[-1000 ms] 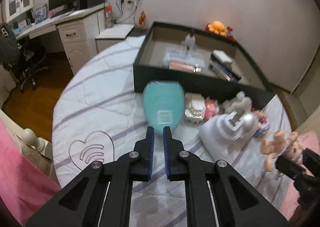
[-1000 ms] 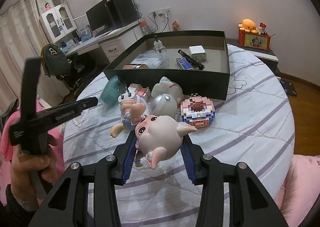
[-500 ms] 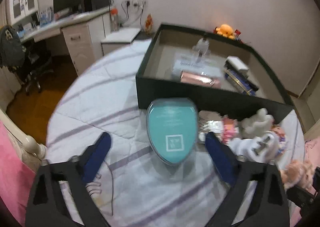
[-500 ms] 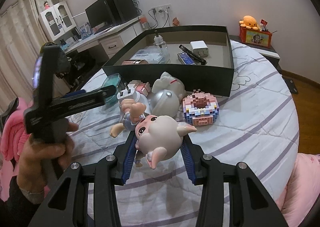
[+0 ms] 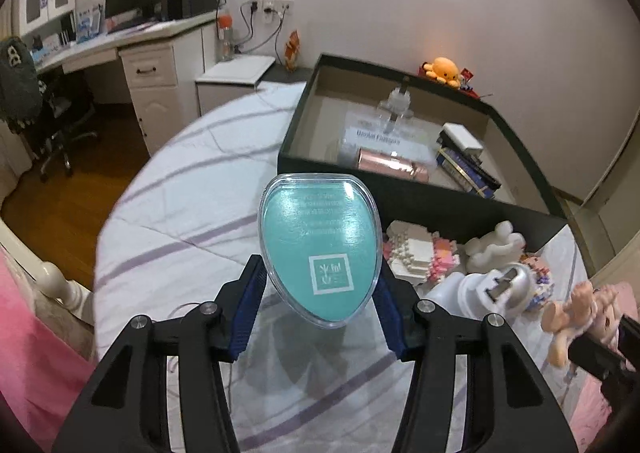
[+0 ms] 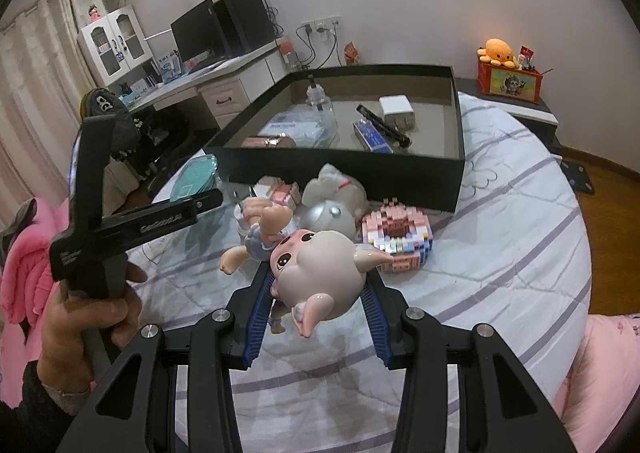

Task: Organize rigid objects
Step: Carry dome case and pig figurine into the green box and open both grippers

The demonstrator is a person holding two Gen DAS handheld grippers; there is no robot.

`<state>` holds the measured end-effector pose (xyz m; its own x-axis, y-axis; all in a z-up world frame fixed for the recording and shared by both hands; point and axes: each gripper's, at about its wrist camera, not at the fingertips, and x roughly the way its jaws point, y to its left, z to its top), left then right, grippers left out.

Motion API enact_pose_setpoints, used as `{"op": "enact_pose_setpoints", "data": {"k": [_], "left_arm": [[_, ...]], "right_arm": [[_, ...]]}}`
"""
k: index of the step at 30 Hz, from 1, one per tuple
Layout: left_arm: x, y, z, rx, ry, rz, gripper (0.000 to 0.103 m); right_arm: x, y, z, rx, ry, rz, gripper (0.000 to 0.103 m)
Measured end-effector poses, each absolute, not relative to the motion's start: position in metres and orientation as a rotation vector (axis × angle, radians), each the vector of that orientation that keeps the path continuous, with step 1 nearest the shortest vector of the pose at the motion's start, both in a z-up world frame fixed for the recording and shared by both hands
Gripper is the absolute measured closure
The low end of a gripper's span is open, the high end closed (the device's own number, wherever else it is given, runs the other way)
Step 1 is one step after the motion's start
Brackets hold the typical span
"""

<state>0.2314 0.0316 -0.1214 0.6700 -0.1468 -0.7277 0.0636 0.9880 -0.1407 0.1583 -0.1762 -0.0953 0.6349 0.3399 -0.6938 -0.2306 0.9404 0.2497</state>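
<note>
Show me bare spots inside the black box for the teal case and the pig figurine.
Inside the black box, the floor is bare along the far wall and the right wall, right of the white charger. The near-left corner is crowded: clear bottle, labelled packet, rose-gold tube. The blue box and black pen fill the middle.

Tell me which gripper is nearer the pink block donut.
Right. The right gripper, shut on the pig figurine, sits just short of the block donut. The left gripper, holding the teal case, is beyond the toy pile.
</note>
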Motion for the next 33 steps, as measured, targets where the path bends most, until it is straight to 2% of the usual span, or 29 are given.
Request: {"op": "enact_pose_setpoints", "data": {"k": [8, 18, 24, 33], "left_arm": [[0.233, 0.027, -0.076, -0.070, 0.751, -0.143, 0.050], [0.296, 0.000, -0.033, -0.044, 0.706, -0.213, 0.050], [0.369, -0.019, -0.044, -0.026, 0.770, -0.235, 0.050], [0.448, -0.035, -0.094, -0.019, 0.917, -0.248, 0.049]], "right_arm": [[0.177, -0.179, -0.063, 0.120, 0.745, 0.331, 0.059], [0.255, -0.192, -0.018, 0.081, 0.661, 0.304, 0.059], [0.325, -0.197, -0.020, 0.078, 0.699, 0.287, 0.059], [0.426, -0.207, -0.077, 0.103, 0.885, 0.222, 0.059]]}}
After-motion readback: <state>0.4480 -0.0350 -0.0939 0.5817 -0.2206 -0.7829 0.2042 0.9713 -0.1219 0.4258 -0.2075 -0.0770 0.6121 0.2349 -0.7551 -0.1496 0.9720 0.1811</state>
